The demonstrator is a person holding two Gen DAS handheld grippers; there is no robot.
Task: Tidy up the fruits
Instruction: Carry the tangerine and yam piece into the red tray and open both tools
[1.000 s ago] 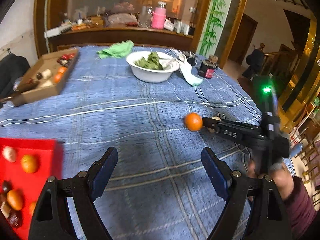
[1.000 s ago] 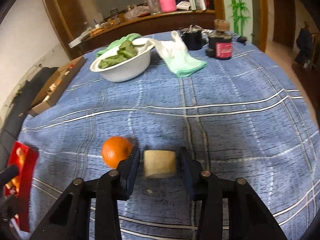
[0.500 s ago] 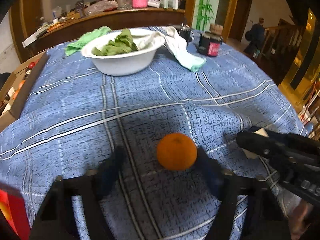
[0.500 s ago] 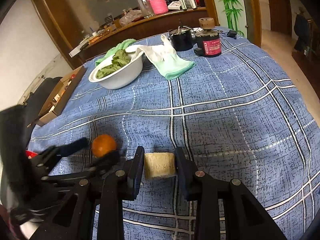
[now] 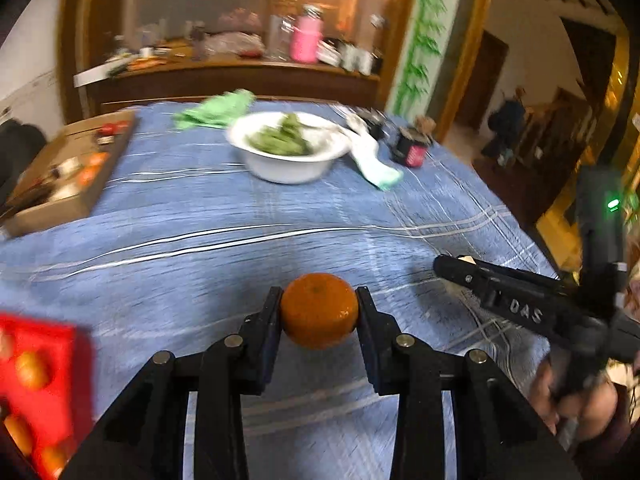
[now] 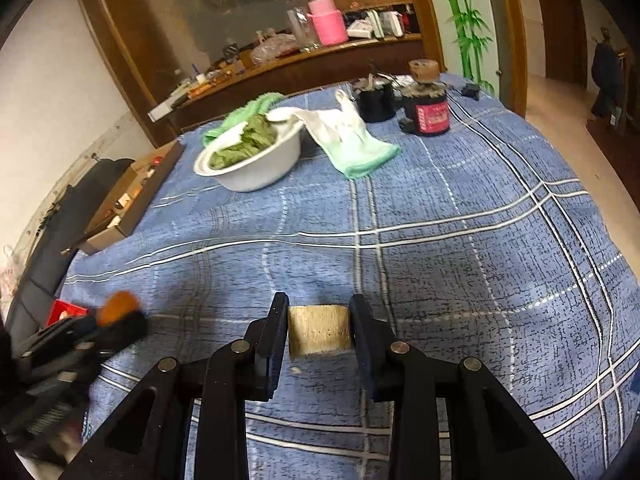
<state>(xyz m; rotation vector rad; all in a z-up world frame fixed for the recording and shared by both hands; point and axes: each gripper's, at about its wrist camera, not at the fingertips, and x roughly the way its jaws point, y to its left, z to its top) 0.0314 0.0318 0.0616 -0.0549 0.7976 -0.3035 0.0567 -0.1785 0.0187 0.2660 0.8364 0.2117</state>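
Left wrist view: left tool (image 5: 318, 312) clamped on an orange (image 5: 319, 310), both pads pressed to its sides after the jaws have just been closing, fruit now firmly between them. Held just above the blue checked cloth of the desk (image 5: 240, 248), at dead centre. At 8 o'clock, a red tray (image 5: 60, 360) with several small orange fruits, blurred. At 10 o'clock, a cardboard box (image 5: 68, 172) with mixed small items, too blurred to name. At 12 o'clock, a white bowl (image 5: 288, 164) of green leaves, with a green cloth (image 5: 216, 110) behind it and a white-green towel (image 5: 372, 164) just beside it at its right. Dark jar (image 5: 412, 148) near the towel. At 3 o'clock, right tool (image 5: 452, 268) reaching in with a pale edge showing at its tip, a hand (image 5: 580, 404) below at 4 o'clock.

Right wrist view: right tool (image 6: 319, 328) clamped on a pale tan block (image 6: 319, 330), pads flat against its two sides, over the cloth at centre. At 9 o'clock, the left tool with the orange, blurred. Bowl at 11 o'clock, towel and jar at 12 to 1 o'clock, box at 10 o'clock, sliver of red tray at 9 o'clock.
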